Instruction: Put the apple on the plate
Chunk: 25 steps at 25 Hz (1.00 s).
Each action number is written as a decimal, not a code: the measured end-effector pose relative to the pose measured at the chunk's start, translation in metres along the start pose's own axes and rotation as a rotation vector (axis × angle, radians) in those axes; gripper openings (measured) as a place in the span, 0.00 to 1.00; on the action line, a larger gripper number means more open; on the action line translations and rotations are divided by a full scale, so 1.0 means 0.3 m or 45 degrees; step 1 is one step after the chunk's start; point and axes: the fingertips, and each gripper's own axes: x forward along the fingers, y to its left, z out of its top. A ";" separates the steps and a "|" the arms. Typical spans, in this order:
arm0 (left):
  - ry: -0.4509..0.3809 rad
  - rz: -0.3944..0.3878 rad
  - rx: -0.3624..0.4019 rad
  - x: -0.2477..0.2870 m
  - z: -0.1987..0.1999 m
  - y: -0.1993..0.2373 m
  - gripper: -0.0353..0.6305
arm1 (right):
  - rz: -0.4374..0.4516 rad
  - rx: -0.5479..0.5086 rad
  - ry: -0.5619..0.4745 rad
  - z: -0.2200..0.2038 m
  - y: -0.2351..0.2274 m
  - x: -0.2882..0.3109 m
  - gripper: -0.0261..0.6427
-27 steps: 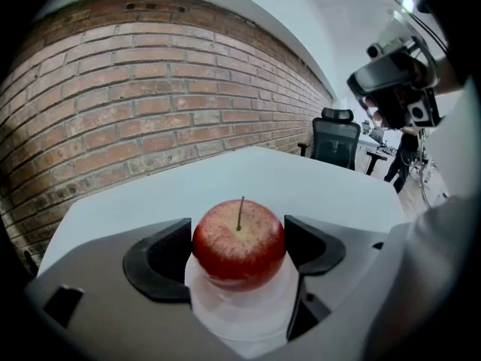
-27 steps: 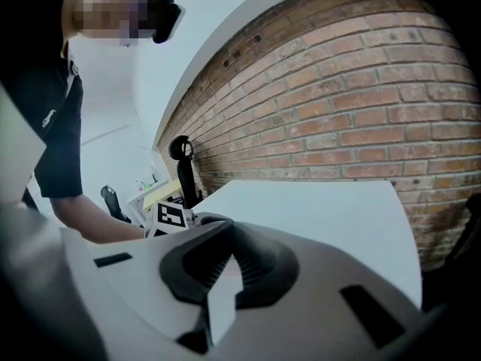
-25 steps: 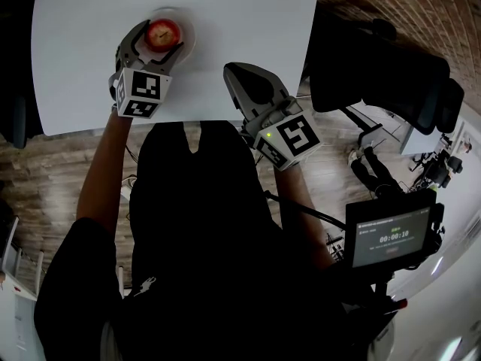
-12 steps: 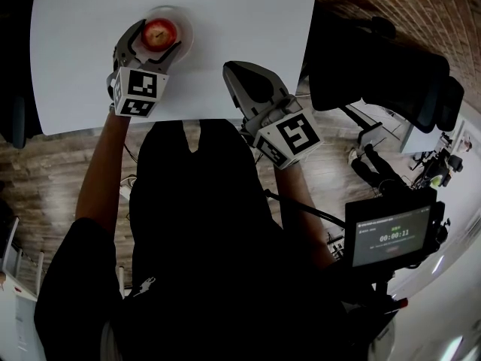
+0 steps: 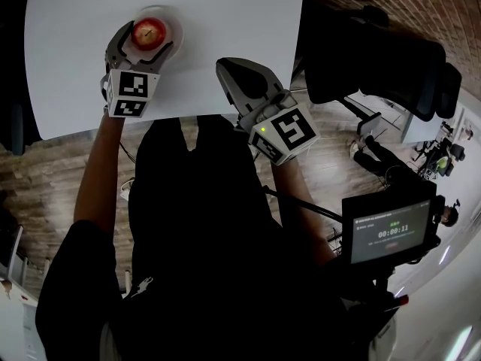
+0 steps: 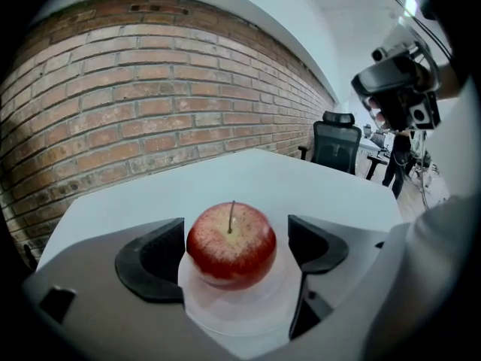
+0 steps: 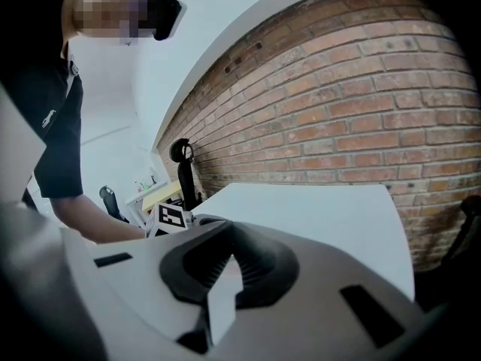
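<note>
A red apple (image 5: 148, 31) (image 6: 231, 244) stands upright, stem up, on a small white plate (image 5: 174, 22) (image 6: 248, 314) at the far left of the white table (image 5: 225, 13). My left gripper (image 5: 148, 37) (image 6: 234, 241) reaches round it. Its jaws have just been opening and now stand on either side of the apple, with a gap at the right pad. My right gripper (image 5: 225, 68) (image 7: 225, 258) hovers over the table's near edge, well right of the plate, shut and empty.
A black office chair (image 5: 376, 51) stands off the table's right edge. A small screen (image 5: 387, 235) on a stand is at my lower right. A brick wall (image 6: 150, 104) runs behind the table.
The left jaws have spread a little wider round the apple, which stays on the plate. Neither hand has shifted; the whole picture has slid slightly left.
</note>
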 end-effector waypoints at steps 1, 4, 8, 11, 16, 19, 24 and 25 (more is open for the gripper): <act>0.002 0.003 0.003 0.001 -0.001 0.003 0.68 | -0.002 -0.001 -0.002 0.000 -0.002 0.000 0.04; 0.002 0.013 0.002 0.003 -0.005 0.010 0.68 | -0.006 -0.008 -0.013 0.004 -0.006 -0.001 0.05; 0.019 0.024 0.005 0.007 -0.024 0.019 0.70 | -0.013 -0.003 -0.027 0.009 -0.013 -0.001 0.04; 0.011 0.036 0.005 0.000 -0.021 0.031 0.70 | -0.013 -0.006 -0.030 0.013 -0.014 0.001 0.05; -0.007 0.058 -0.025 -0.028 -0.010 0.057 0.70 | 0.011 -0.023 -0.050 0.028 -0.005 0.025 0.05; -0.009 0.058 -0.038 -0.052 -0.002 0.065 0.69 | 0.029 -0.029 -0.070 0.044 0.003 0.039 0.04; -0.046 0.101 -0.016 -0.154 0.097 -0.002 0.60 | 0.054 -0.075 -0.140 0.094 0.026 -0.071 0.04; -0.055 0.119 -0.009 -0.172 0.113 -0.006 0.57 | 0.062 -0.087 -0.154 0.104 0.030 -0.081 0.04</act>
